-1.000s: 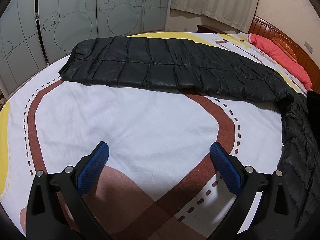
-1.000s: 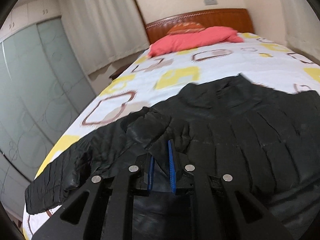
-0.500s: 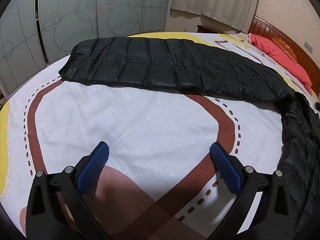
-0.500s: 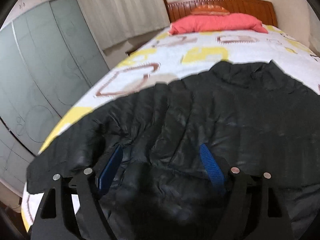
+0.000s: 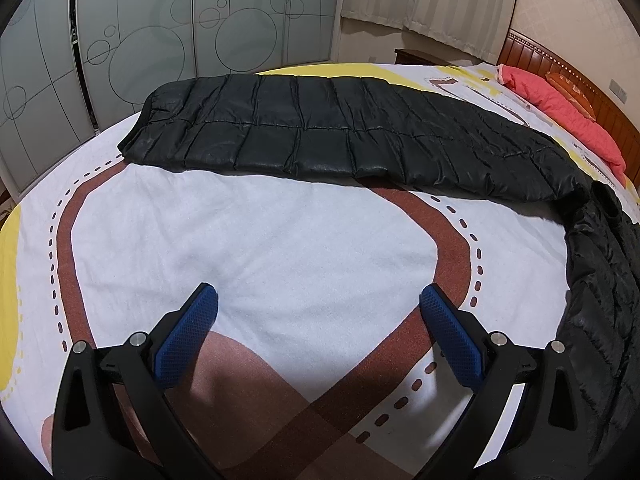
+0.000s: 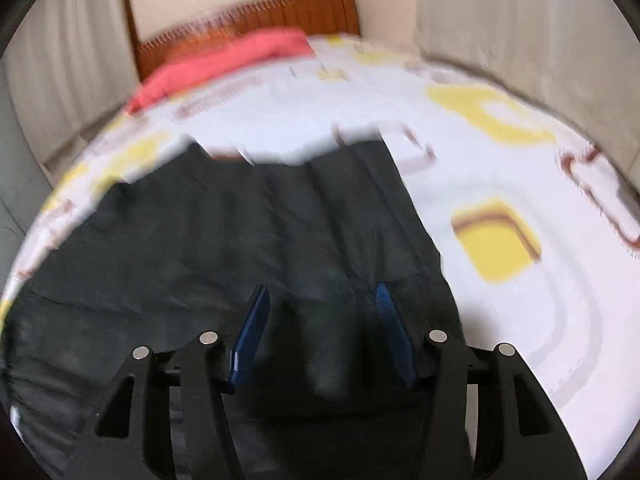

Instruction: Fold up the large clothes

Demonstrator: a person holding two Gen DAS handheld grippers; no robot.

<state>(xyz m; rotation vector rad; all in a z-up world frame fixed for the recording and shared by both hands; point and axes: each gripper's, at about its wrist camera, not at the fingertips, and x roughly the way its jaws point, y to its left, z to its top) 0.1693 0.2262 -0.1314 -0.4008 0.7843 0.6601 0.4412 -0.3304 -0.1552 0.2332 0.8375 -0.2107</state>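
Left hand-held gripper (image 5: 318,312): jaws spread wide, nothing between the blue pads (image 5: 186,334). It hangs above a bare stretch of the bed sheet (image 5: 280,240), white with brown road-like bands and yellow patches.

Black padded jacket (image 5: 320,136): lies flat on the bed. In the left wrist view a long quilted section runs across the far side of the sheet, from near the frosted wardrobe doors (image 5: 160,32) toward the headboard (image 5: 568,76); at the right edge it turns and continues down the frame. It is well apart from the left gripper.

Right hand-held gripper (image 6: 322,296): jaws parted to a moderate gap, nothing pinched between the pads (image 6: 250,336). It sits directly over the jacket (image 6: 240,240), dark fabric filling the space below and between the fingers. Whether the fingertips touch the fabric cannot be told; the right wrist view is blurred.

Beyond the jacket in the right wrist view: open sheet (image 6: 500,184), a red pillow (image 6: 224,64) against the wooden headboard (image 6: 256,12), and pale curtains (image 6: 500,12).
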